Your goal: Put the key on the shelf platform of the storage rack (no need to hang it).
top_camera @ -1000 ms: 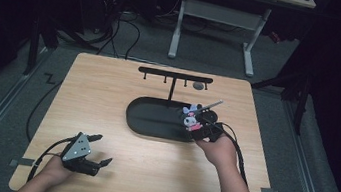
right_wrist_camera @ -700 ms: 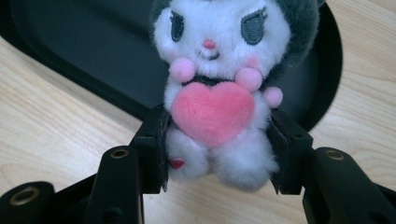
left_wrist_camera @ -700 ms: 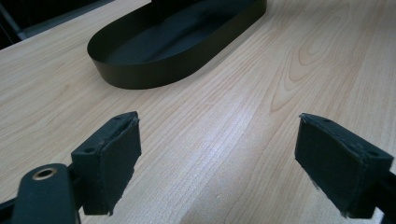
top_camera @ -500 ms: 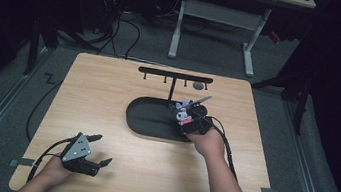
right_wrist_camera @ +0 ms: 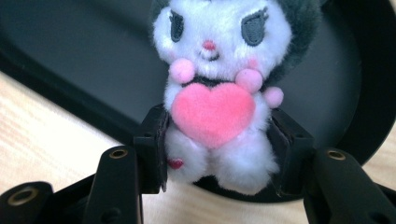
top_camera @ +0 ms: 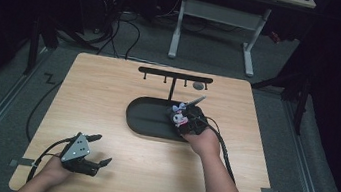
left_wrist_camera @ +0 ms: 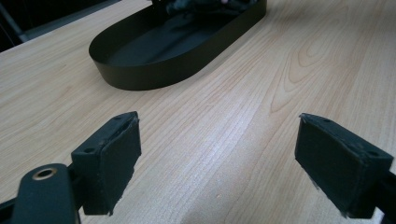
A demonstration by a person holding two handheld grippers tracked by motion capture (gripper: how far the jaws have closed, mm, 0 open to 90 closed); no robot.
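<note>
A small white plush toy (right_wrist_camera: 217, 98) with a dark hood and a pink heart on its chest sits between the jaws of my right gripper (right_wrist_camera: 217, 149), which is shut on its lower body. In the high view the plush toy (top_camera: 178, 115) and right gripper (top_camera: 186, 121) hang over the right end of a black oval tray (top_camera: 147, 118). My left gripper (top_camera: 100, 151) rests on the table near its front left corner, its jaws open and empty. The left gripper view shows the left gripper (left_wrist_camera: 217, 158) wide open over bare wood, facing the tray (left_wrist_camera: 154, 70).
A black T-shaped rack (top_camera: 175, 76) with small hooks stands behind the tray; a round grey piece (top_camera: 198, 86) hangs at its right end. The wooden table (top_camera: 107, 97) ends close to the left hand. Cables trail from both grippers.
My right gripper has carried the plush toy a little to the left over the tray's right end. The left gripper has stayed in place.
</note>
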